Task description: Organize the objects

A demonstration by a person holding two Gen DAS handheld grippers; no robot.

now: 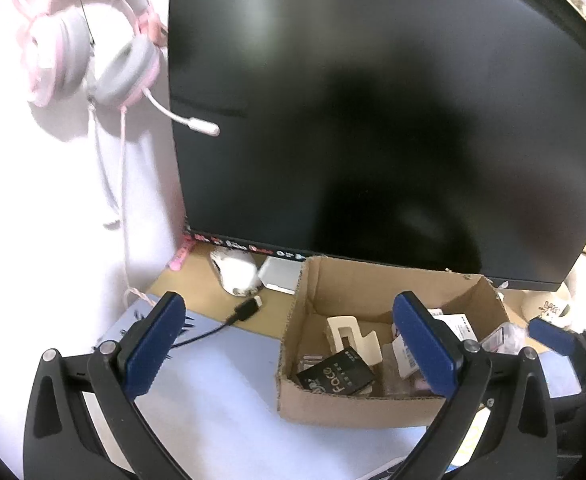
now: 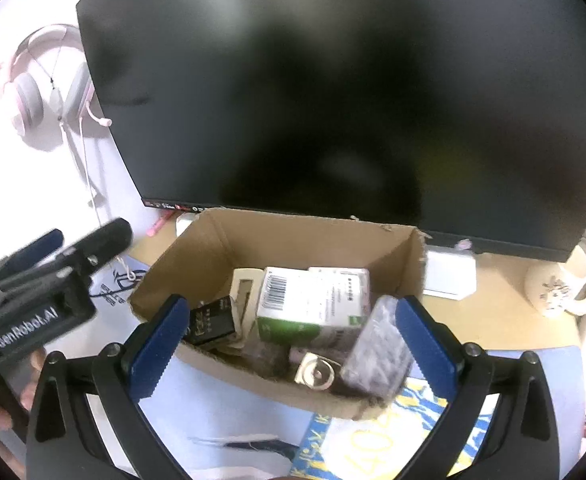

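Cardboard box (image 2: 277, 312) sits on surface (image 2: 493, 312) at 6 o'clock of dark monitor (image 2: 333, 100), open top up, so small items drop in easily. Inside: green-white carton (image 2: 293, 304), black packet (image 2: 211, 322), cream hair clip (image 1: 355, 338), clear wrapped pack (image 2: 377, 348), loosely heaped. Right tool (image 2: 293, 344) wide open, empty, above box's near rim. Left tool (image 1: 293, 344) wide open, empty, near box's 9 o'clock side.
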